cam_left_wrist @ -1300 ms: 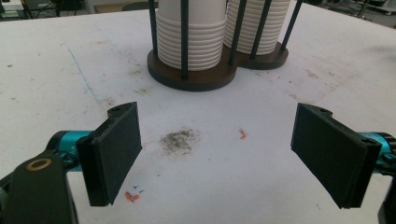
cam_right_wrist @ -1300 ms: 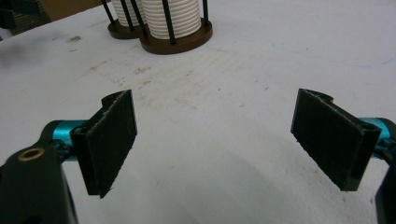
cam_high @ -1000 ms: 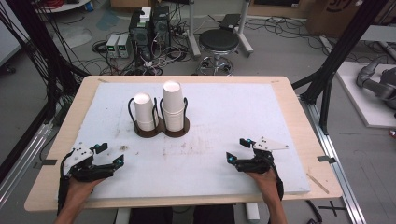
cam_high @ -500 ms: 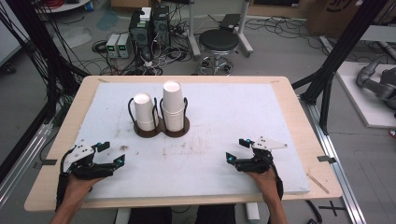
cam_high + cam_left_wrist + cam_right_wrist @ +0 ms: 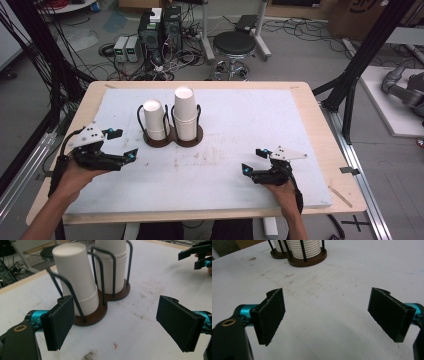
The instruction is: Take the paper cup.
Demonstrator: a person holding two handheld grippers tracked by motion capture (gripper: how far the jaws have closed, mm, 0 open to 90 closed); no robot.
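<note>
High view: left gripper (image 5: 122,145) is heading for the short stack (image 5: 155,120) in the holder (image 5: 172,141), jaws wide, empty; right gripper (image 5: 252,161) is idling near the table (image 5: 300,95) edge, also wide, empty.

Left gripper view: stack is sitting just ahead. Next: center jaws round top cup, then squeeze.

Right gripper view: pads (image 5: 272,315) are hovering over bare mat.

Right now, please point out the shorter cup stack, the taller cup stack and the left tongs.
shorter cup stack (image 5: 154,120), high view, on its side wall.
taller cup stack (image 5: 185,114), high view, on its side wall.
left tongs (image 5: 123,145), high view, midway between the tips.
</note>
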